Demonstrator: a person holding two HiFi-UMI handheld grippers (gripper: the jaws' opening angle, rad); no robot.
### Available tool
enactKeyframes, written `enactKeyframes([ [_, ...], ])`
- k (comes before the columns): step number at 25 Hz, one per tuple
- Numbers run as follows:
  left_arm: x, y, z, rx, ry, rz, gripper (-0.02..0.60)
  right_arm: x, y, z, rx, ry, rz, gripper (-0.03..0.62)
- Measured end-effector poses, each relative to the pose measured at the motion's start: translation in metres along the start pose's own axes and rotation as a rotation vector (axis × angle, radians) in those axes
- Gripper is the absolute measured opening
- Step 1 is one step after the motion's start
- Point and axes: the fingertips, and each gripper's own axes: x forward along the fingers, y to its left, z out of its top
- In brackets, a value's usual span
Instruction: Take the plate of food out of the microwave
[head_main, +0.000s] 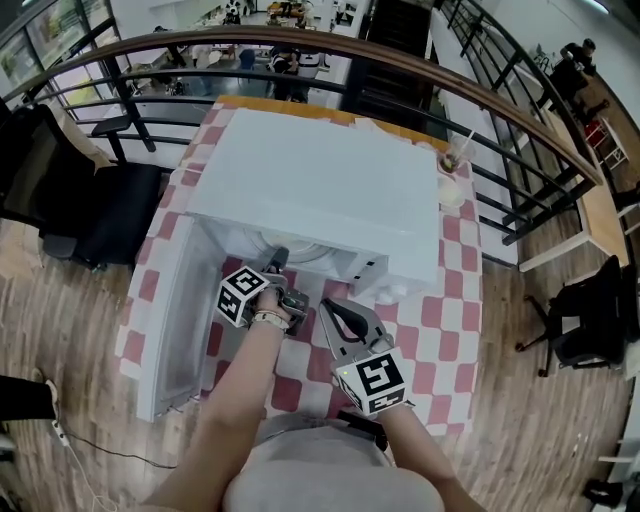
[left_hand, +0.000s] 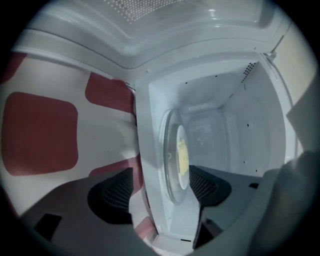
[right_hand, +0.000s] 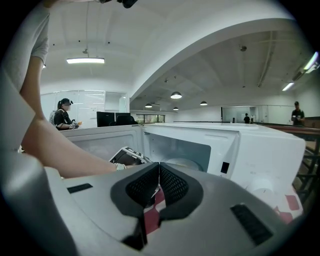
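Note:
A white microwave (head_main: 320, 190) stands on the checked table with its door (head_main: 180, 320) swung open toward me. Inside, a plate (left_hand: 182, 155) with pale yellow food rests on the glass turntable (left_hand: 170, 165); the left gripper view is rolled, so both appear on edge. My left gripper (left_hand: 162, 189) is open at the cavity mouth. One pad is outside the front sill and the other is inside, next to the plate's rim, and neither presses on anything. In the head view the left gripper (head_main: 278, 262) reaches into the opening. My right gripper (right_hand: 159, 187) is shut and empty, in front of the microwave (right_hand: 225, 150).
The red and white checked tablecloth (head_main: 450, 300) covers the table. A cup with a straw (head_main: 452, 160) stands at the far right corner behind the microwave. A curved railing (head_main: 300, 45) runs behind the table, and a black chair (head_main: 100, 210) stands to the left.

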Motion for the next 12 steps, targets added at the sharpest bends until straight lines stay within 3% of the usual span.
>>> enactKeyframes([
  [5,0.014,0.004,0.001,-0.041,-0.015,0.061,0.341,0.001,-0.003,-0.004,0.005,0.016,0.0,0.028],
  [12,0.022,0.007,0.003,-0.036,-0.049,0.167,0.344,0.001,-0.012,-0.007,0.013,0.029,-0.019,0.028],
])
